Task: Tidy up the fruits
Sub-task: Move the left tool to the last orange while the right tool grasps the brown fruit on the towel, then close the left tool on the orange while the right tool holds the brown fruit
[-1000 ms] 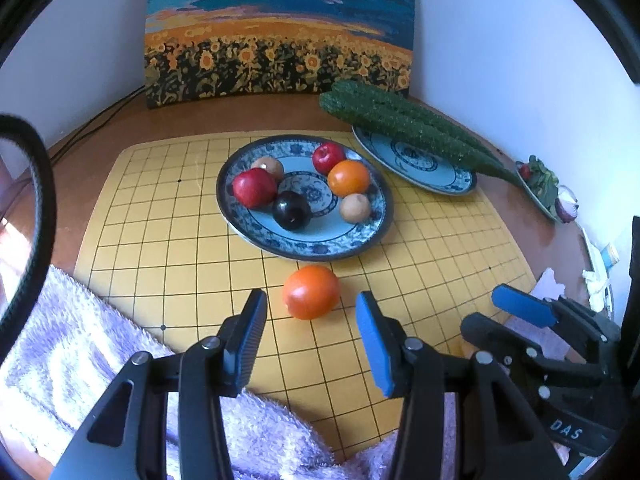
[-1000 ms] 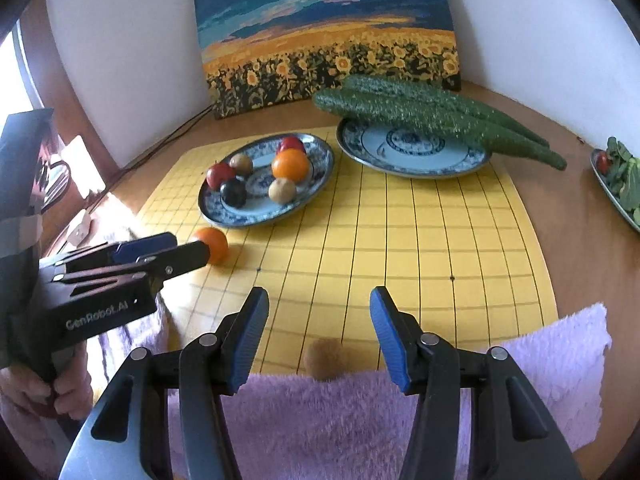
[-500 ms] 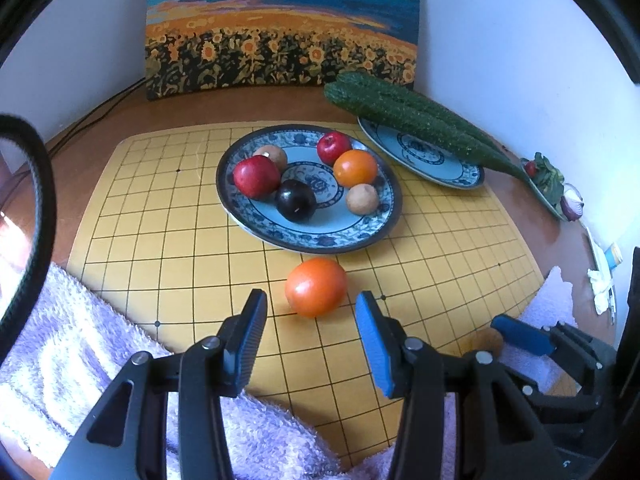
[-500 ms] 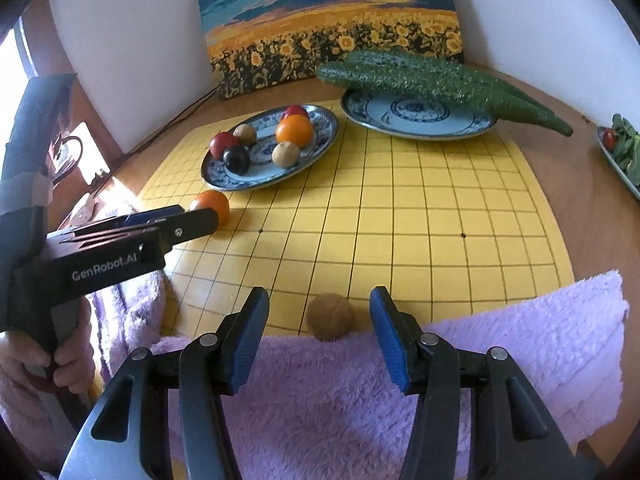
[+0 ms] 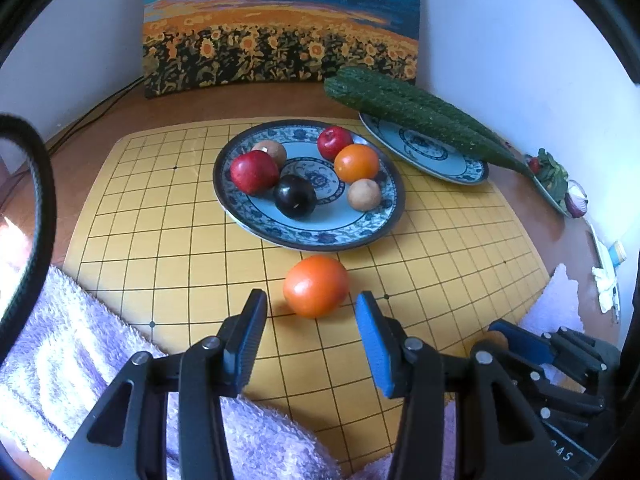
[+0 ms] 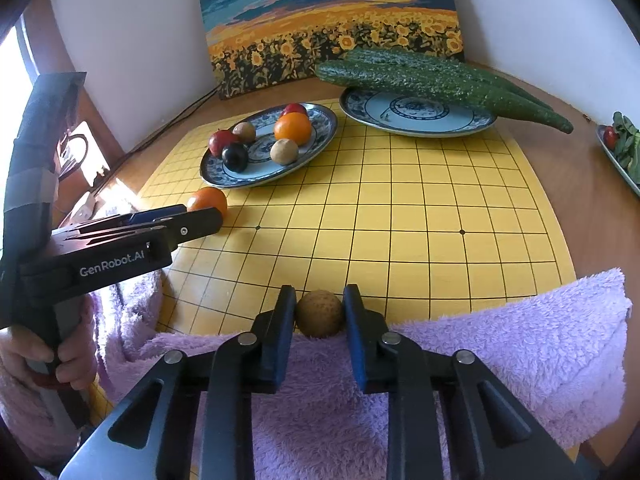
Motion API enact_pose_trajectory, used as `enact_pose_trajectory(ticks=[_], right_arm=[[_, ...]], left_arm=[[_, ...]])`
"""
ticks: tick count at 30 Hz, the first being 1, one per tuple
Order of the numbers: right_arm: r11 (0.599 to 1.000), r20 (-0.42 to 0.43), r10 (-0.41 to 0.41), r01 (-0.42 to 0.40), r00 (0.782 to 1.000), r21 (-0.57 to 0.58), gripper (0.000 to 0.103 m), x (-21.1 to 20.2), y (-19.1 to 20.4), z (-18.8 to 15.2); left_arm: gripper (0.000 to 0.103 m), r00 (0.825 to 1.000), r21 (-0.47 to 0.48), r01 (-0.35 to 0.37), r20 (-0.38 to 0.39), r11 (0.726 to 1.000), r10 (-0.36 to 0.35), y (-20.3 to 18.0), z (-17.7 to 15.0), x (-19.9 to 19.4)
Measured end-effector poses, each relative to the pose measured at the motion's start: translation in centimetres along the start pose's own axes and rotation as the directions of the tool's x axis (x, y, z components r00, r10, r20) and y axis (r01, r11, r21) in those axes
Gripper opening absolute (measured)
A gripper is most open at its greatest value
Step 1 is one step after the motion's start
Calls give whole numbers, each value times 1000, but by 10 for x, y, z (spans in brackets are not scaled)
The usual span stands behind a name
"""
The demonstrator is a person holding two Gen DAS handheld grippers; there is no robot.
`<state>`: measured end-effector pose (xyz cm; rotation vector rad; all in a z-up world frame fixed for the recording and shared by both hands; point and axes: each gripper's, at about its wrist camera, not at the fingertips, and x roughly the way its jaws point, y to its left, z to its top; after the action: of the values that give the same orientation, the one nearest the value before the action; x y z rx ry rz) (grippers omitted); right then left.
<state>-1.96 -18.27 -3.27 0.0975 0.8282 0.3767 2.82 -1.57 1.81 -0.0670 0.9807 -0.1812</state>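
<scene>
**Brown fruit gripped, orange waiting**

My left tongs (image 5: 310, 330) stand spread wide, the loose orange (image 5: 316, 286) on the yellow grid mat (image 5: 160, 220) just ahead at 12 o'clock. The fruit plate (image 5: 384, 220) lies beyond. My right tongs (image 6: 319, 312) pinch the brown fruit (image 6: 320, 313) at the purple towel's (image 6: 500, 340) edge.

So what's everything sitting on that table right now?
Fruit plate: one, blue-white, on board; holds six fruits
Loose orange: one, on board, ahead of open left gripper
Brown fruit: one, at towel edge, between right gripper's fingers
Cucumbers: two, green, across second plate
Grid board: one, yellow
Towel: one, lilac, near edge
Painting: one, sunflowers, against wall
Greens dish: one, far right
Left gripper: black, blue pads
Right gripper: black
</scene>
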Motion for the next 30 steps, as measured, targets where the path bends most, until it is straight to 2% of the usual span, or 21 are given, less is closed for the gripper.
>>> enact_pose_trajectory(ticks=[4, 6, 9, 16, 30], right_arm=[[1000, 4, 7, -7, 1000, 9, 26, 0, -1, 1], [1000, 5, 9, -9, 1000, 10, 26, 0, -1, 1], [1000, 7, 13, -13, 1000, 13, 26, 0, -1, 0], [1000, 24, 13, -13, 1000, 14, 26, -3, 0, 2], [1000, 41, 21, -21, 999, 5, 26, -3, 4, 9]], left_arm=[[46, 1000, -5, 8, -2, 1000, -8, 1, 0, 2], [38, 1000, -8, 13, -3, 1000, -13, 2, 0, 3], [34, 1000, -16, 31, -2, 999, -31, 4, 0, 2], [33, 998, -7, 55, 8, 998, -55, 1, -2, -1], [31, 998, 10, 56, 37, 998, -56, 1, -1, -9]])
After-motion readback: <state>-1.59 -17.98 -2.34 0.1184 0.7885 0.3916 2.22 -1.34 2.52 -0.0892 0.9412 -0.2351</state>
